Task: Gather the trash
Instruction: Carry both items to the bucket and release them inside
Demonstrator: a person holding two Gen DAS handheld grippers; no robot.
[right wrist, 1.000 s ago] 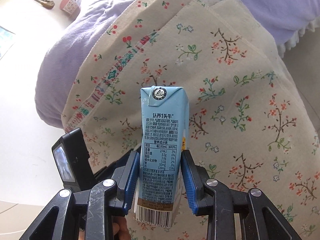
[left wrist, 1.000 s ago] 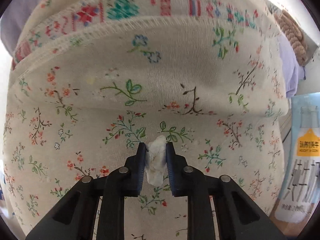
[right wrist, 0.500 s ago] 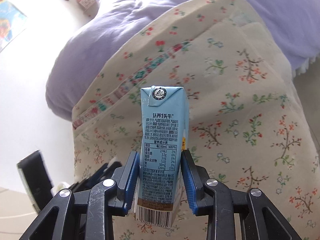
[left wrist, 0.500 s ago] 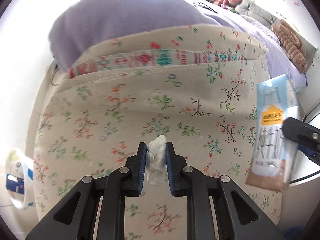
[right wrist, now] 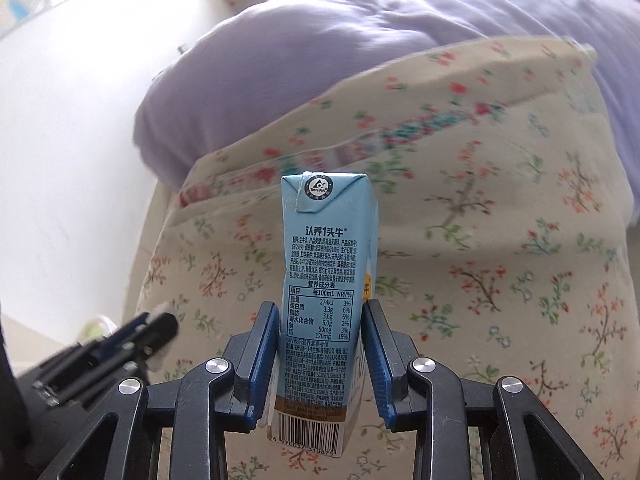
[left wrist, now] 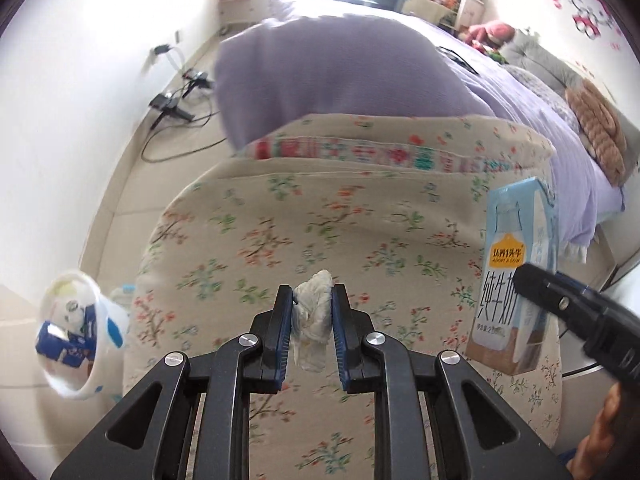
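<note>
My left gripper [left wrist: 307, 312] is clamped on a crumpled wad of white tissue [left wrist: 314, 316], the blue pads pressing it from both sides, with its top poking out above the fingertips and a scrap hanging below. My right gripper [right wrist: 320, 344] is closed on a light blue milk carton [right wrist: 326, 280], held upright by its lower half; the nutrition panel faces the camera and the barcode end sticks out below the pads. In the left view the same carton [left wrist: 516, 276] shows at the right edge, with the black tip of the right gripper [left wrist: 532, 284] across it and a bit of my hand [left wrist: 608, 432] in the lower corner. In the right view the left gripper [right wrist: 158, 326] shows at the lower left, blurred.

Under both grippers lies a cream quilt with a small flower print [left wrist: 340, 232] and a coloured band along its folded edge. To the lower left, beside the quilt and down on the floor, stands a white bin [left wrist: 100, 336] tilted in the view, with a blue packet inside [left wrist: 60, 348].

Beyond the quilt lies a lilac bedspread [left wrist: 340, 72]. Farther left, black cables and a plug [left wrist: 176, 100] lie on the pale floor by the white wall. At the far right a brown fuzzy cushion [left wrist: 600, 128] rests on the bed, and shelves stand blurred at the back of the room.
</note>
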